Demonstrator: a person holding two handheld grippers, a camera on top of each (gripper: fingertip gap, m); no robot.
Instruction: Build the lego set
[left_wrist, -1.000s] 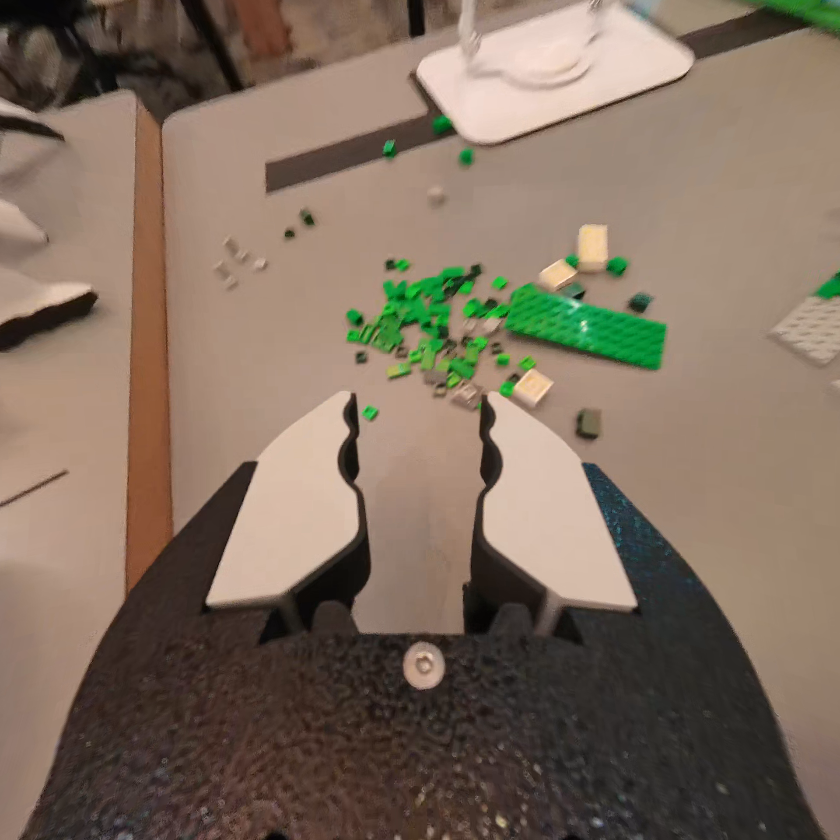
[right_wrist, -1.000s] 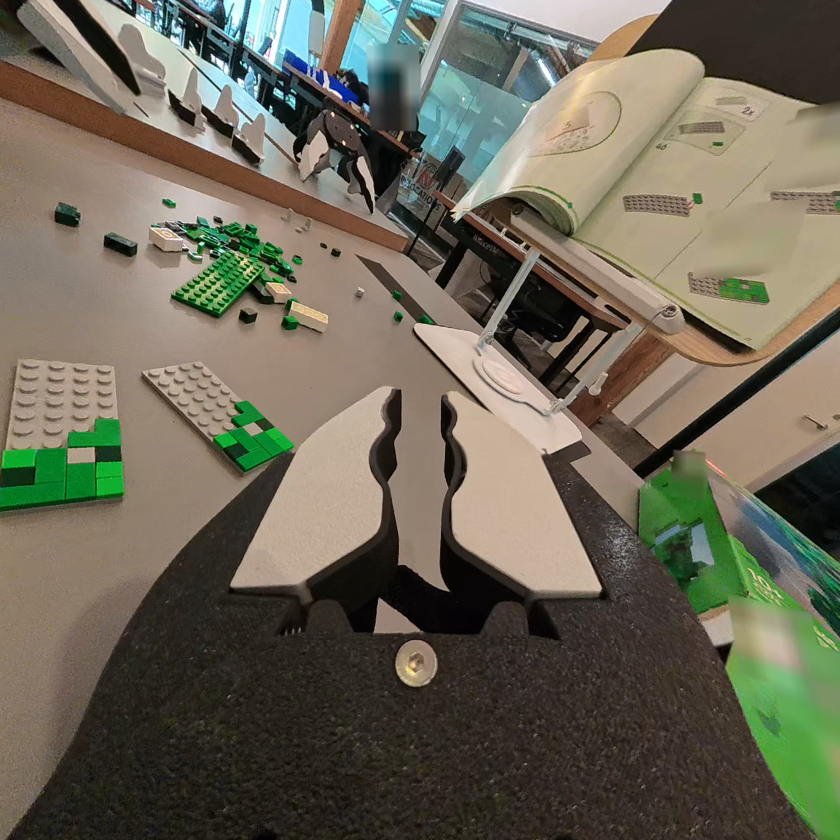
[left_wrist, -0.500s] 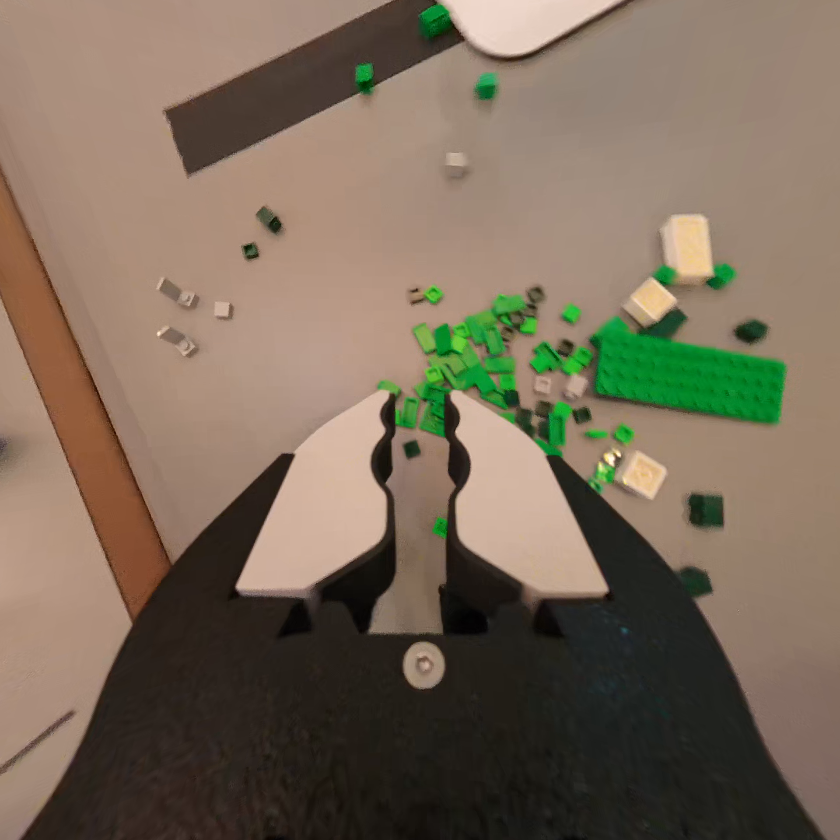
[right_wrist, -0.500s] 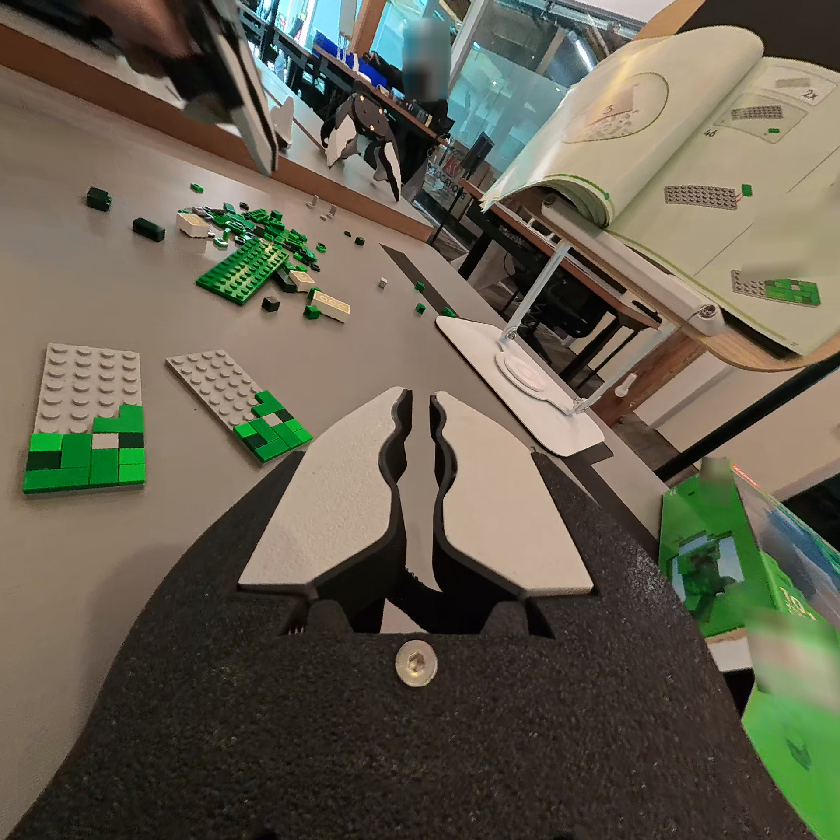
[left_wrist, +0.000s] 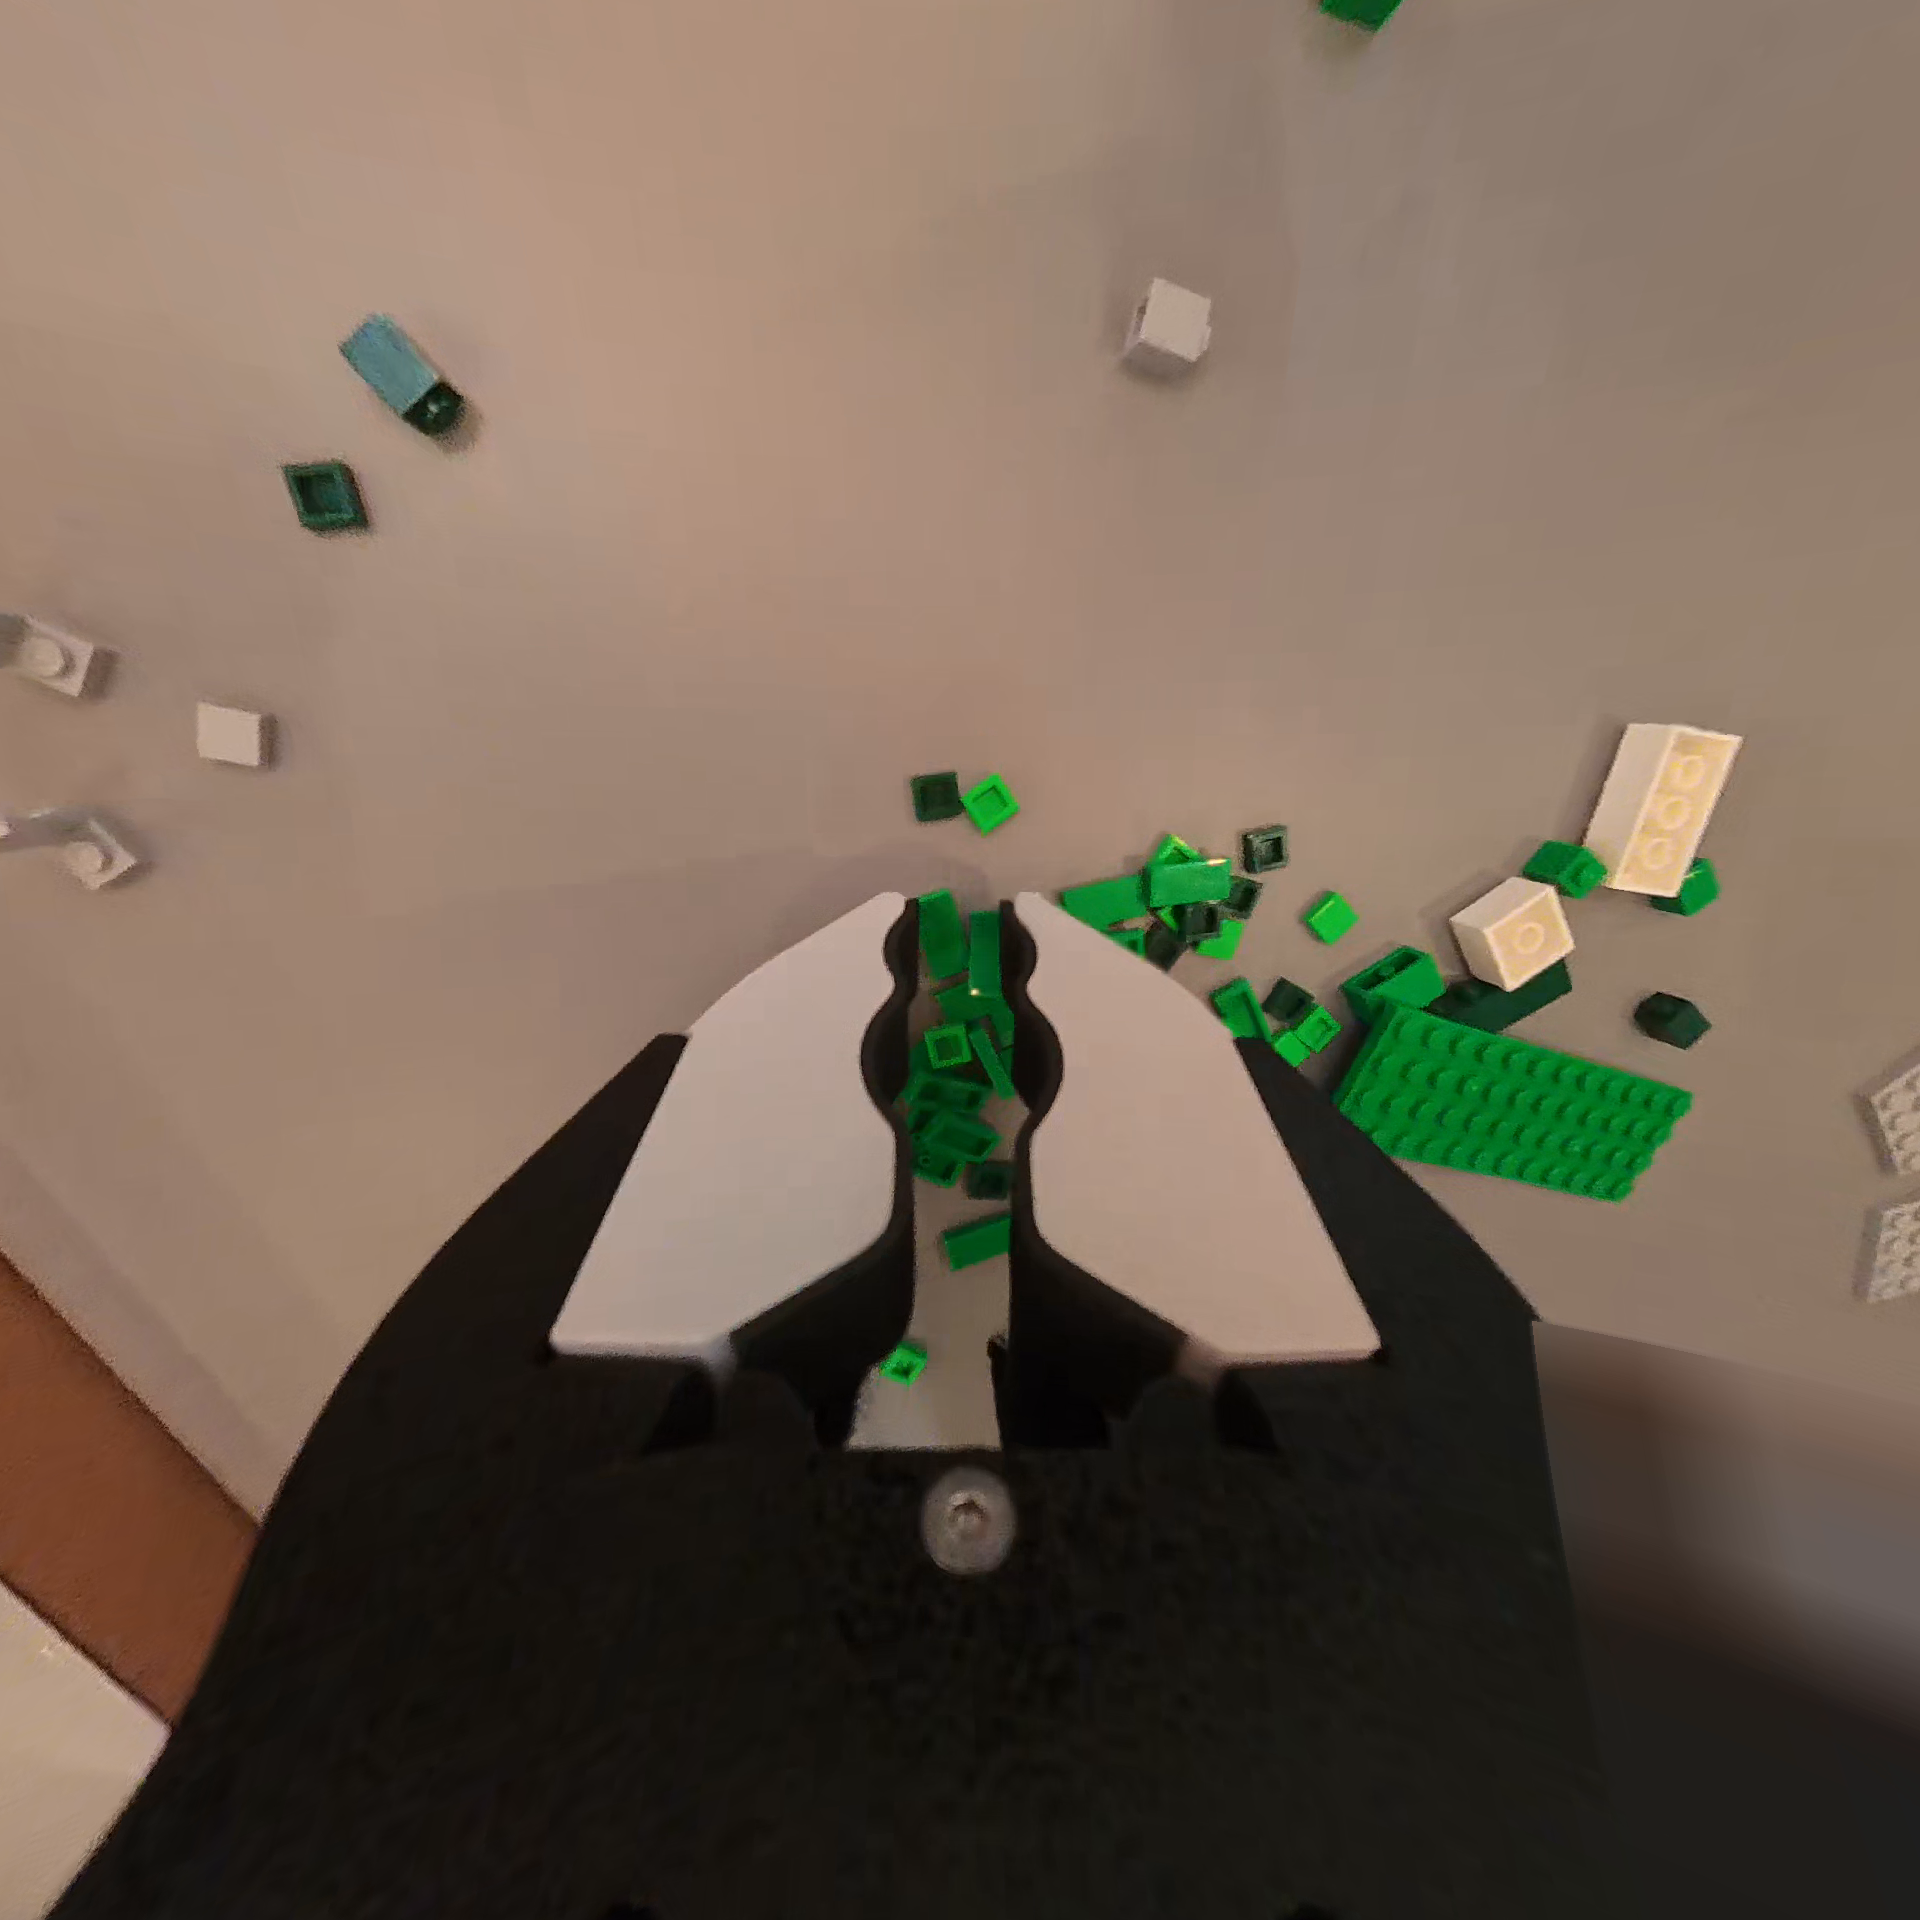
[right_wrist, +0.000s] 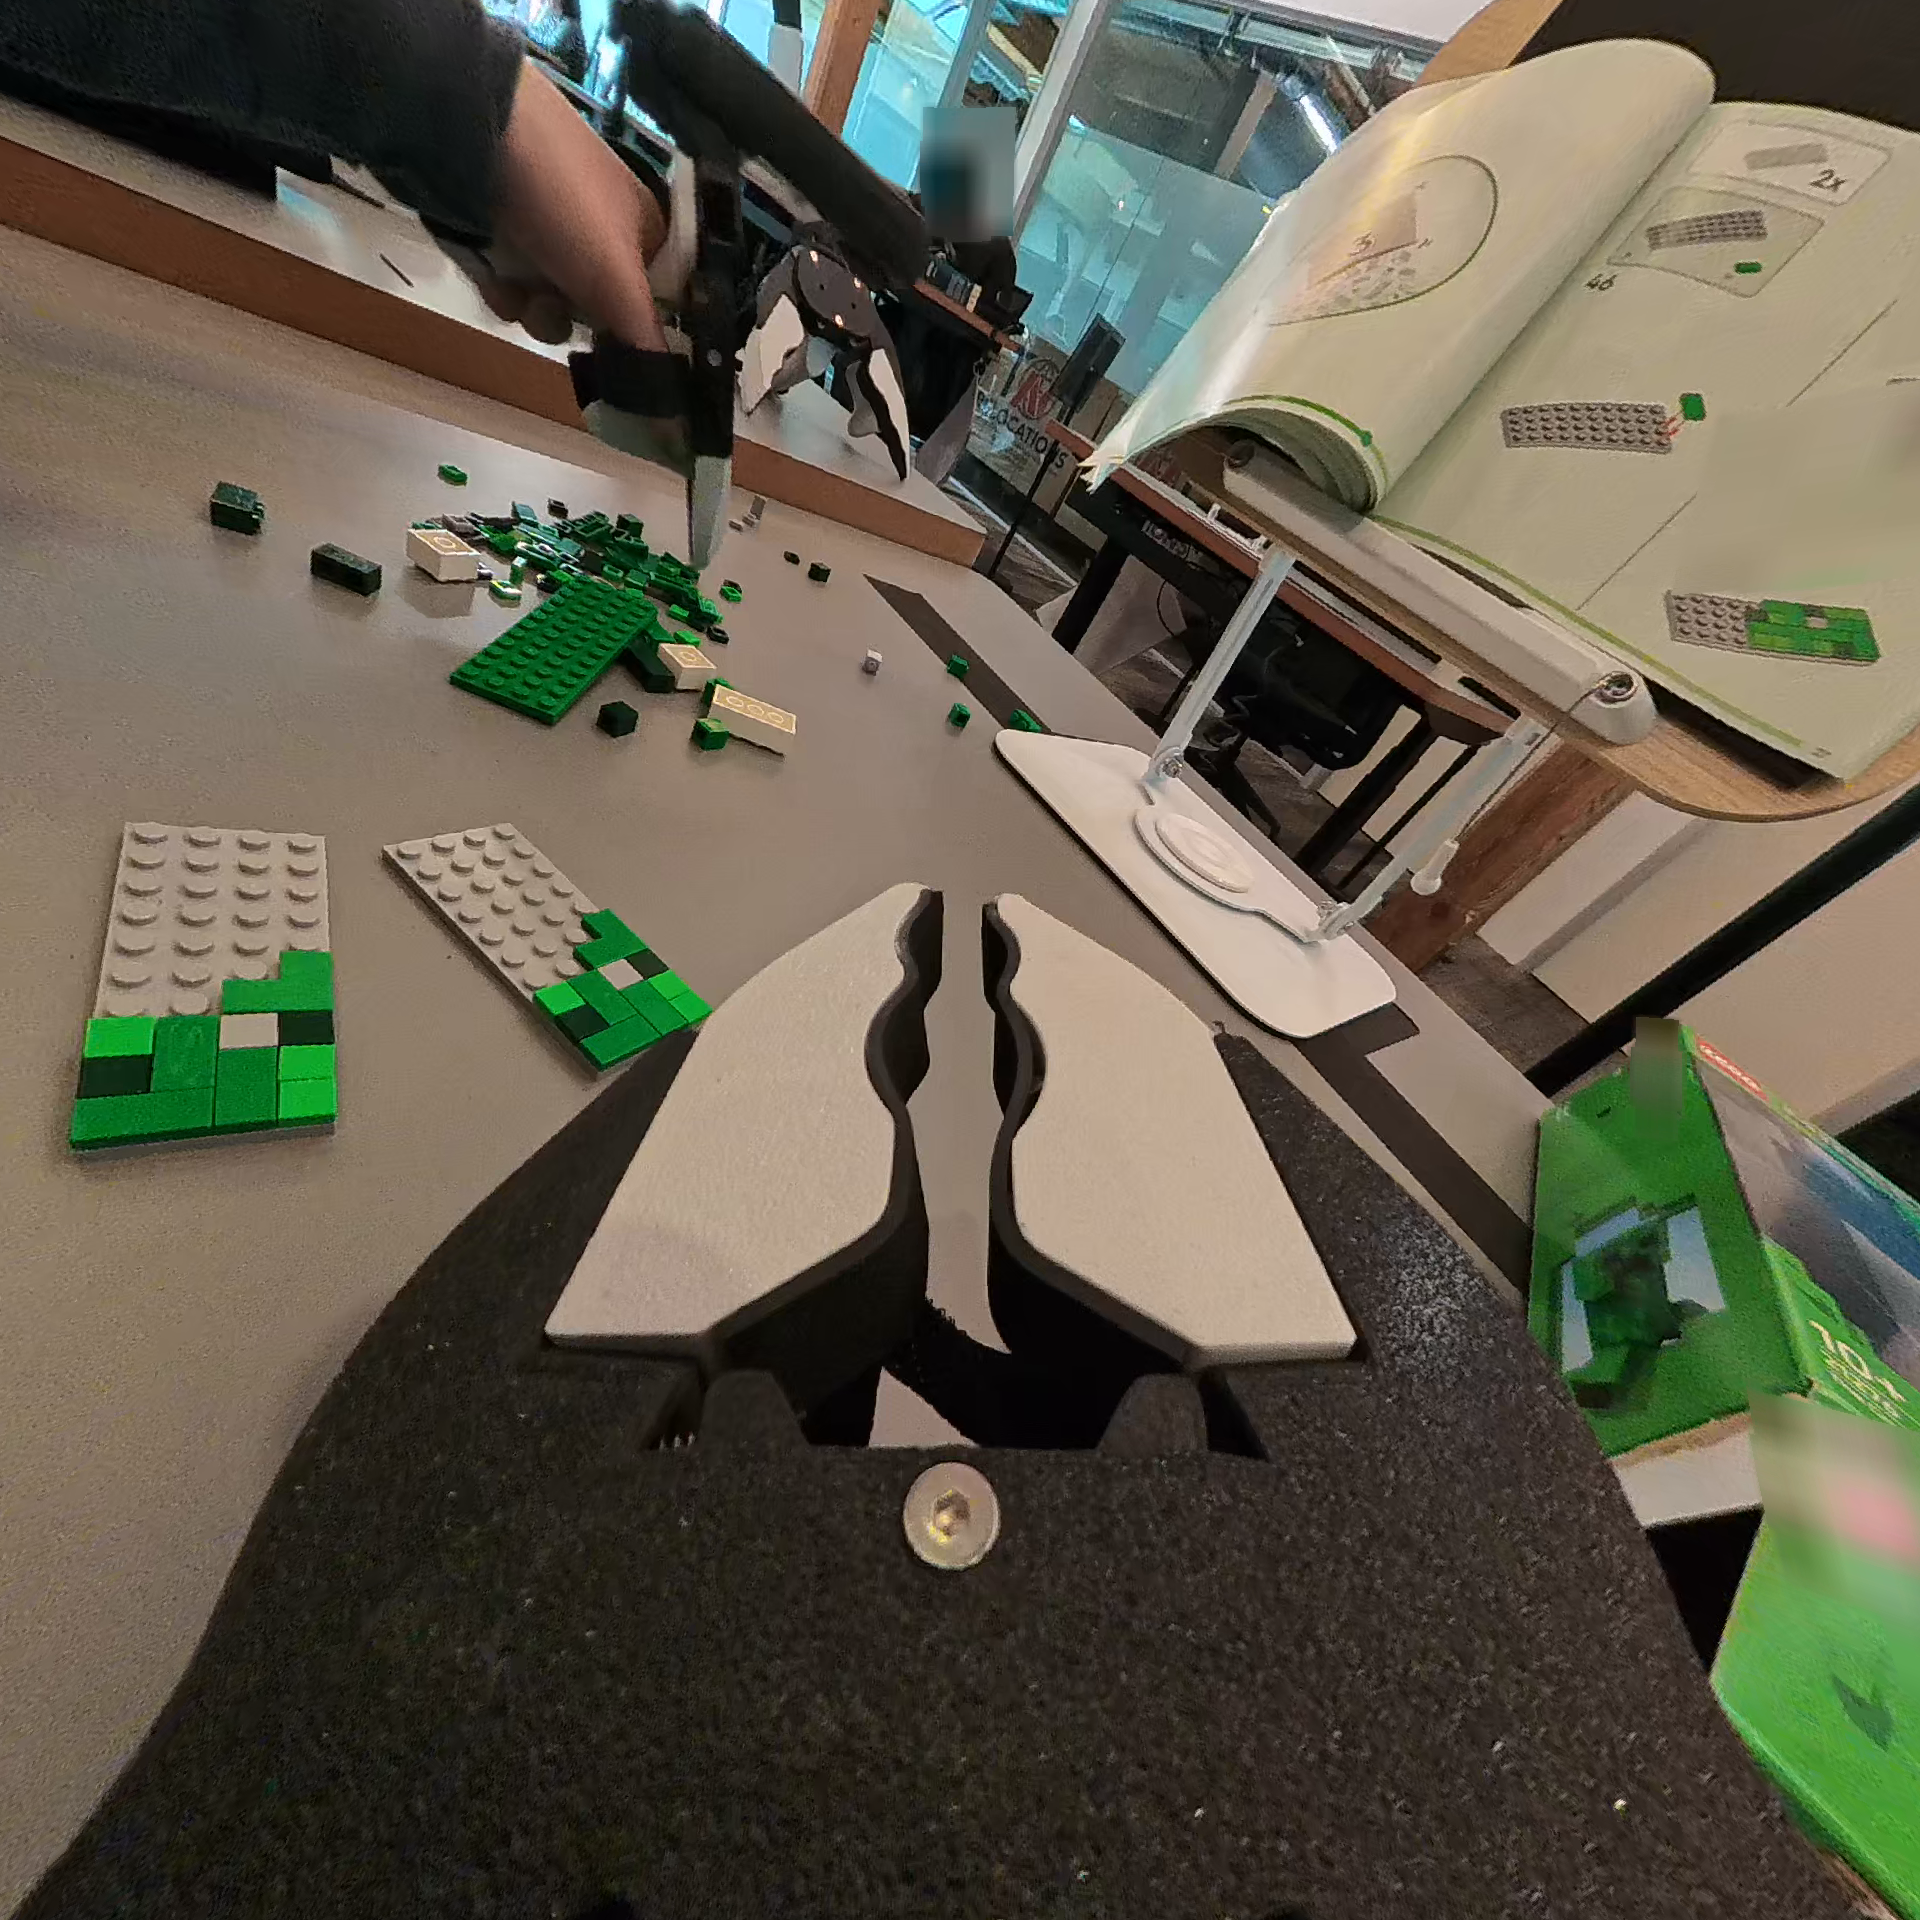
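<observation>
My left gripper (left_wrist: 961, 906) points down into a pile of small green tiles (left_wrist: 1184, 904). Its jaws are a narrow gap apart with green tiles (left_wrist: 940, 925) between the tips; I cannot tell if one is pinched. The right wrist view shows it (right_wrist: 707, 545) tip-down at the same pile (right_wrist: 592, 545), held by a hand (right_wrist: 561, 229). A large green plate (left_wrist: 1507, 1112) lies to its right. My right gripper (right_wrist: 961, 899) is nearly closed and empty, above the table beside two grey plates (right_wrist: 208, 904) (right_wrist: 488, 894) partly covered with green tiles.
White bricks (left_wrist: 1662, 810) (left_wrist: 1512, 930) and loose dark green and grey pieces lie around the pile. An open instruction booklet (right_wrist: 1558, 343) sits on a white stand (right_wrist: 1195, 883). Green boxes (right_wrist: 1683, 1247) stand at right. The table's wooden edge (left_wrist: 94, 1403) is at left. Tip to tip, the grippers are about 35 cm apart.
My left gripper moved forward and down onto the green tile pile, and its jaws narrowed from wide open. My right gripper's jaws closed to a thin slit and it barely moved.
</observation>
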